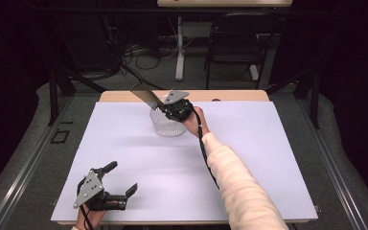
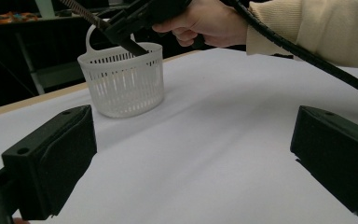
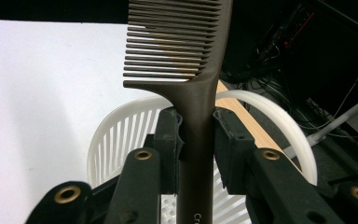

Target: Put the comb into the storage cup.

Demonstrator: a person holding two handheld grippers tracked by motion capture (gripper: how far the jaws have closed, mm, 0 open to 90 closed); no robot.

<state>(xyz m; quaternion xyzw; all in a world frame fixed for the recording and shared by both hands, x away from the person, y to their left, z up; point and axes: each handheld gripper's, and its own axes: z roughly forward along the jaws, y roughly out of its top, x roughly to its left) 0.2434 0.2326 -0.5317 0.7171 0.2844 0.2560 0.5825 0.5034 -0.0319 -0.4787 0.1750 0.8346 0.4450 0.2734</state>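
Counter [image 1: 249,158] room lies wide and bare between the two grippers, with the one white basket [image 1: 166,125] standing near the far edge. One dark comb [image 1: 146,97] is clamped by its handle in the right gripper's [image 1: 165,108] fingers above the basket, long axis slanting up and away toward the far left, teeth end outermost. Left gripper [image 1: 120,179] rests by the near edge, its fingers wide apart around nothing.

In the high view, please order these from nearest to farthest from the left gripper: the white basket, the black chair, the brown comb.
1. White slotted plastic basket, mid-table, up and right of the left gripper.
2. Dark brown plastic comb, sticking out above the basket's far rim.
3. Black chair, on the floor beyond the table.
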